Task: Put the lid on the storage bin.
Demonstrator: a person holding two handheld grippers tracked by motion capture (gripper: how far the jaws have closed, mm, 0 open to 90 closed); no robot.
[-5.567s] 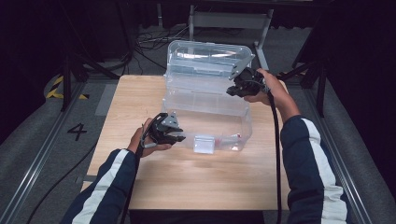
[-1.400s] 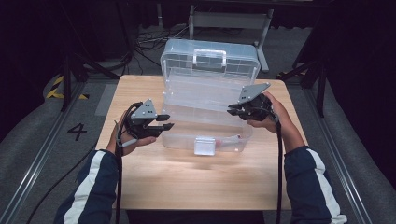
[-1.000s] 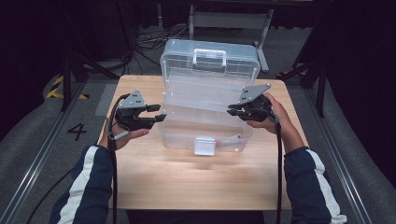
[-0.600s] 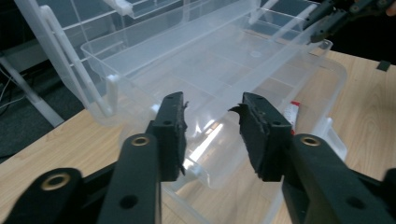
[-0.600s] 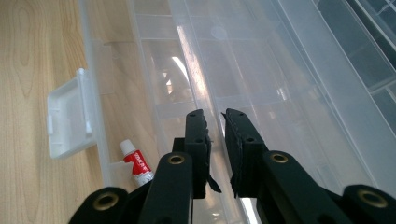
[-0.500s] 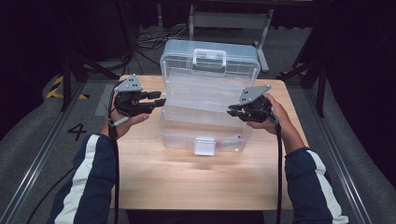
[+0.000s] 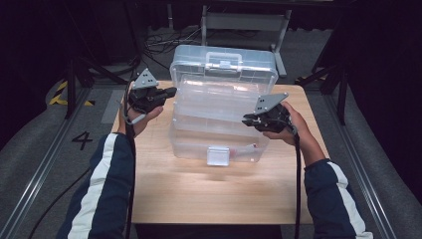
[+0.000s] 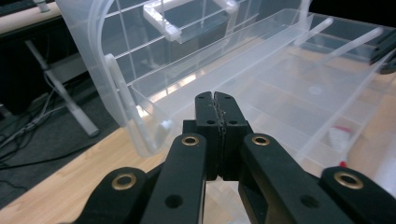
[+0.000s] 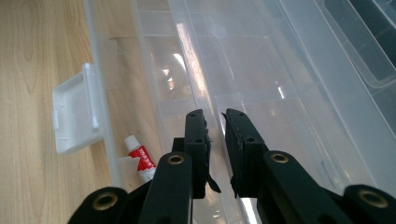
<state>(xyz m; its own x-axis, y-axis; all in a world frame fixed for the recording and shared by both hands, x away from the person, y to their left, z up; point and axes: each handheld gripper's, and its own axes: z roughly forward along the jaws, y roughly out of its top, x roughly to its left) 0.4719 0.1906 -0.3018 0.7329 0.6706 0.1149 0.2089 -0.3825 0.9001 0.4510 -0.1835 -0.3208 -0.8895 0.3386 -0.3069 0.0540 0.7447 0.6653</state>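
Two grippers flank a clear box (image 7: 221,119) mid-table, its long axis running left to right and its lid standing open at the far side. Nearer, at the box's right end, the right gripper (image 7: 249,121) has its jaws pinched on the rim of the inner tray (image 9: 205,100). Farther off at the left end, the left gripper (image 8: 215,100) has just closed with nothing between its jaws — the box's left wall (image 8: 119,93) lies just ahead, so this hand seems nearer the lid.

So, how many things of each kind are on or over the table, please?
Clear plastic boxes: 1
Red-and-white tubes: 1
Grippers: 2, left gripper shut on nothing, right gripper at the box's tray edge
Total: 4
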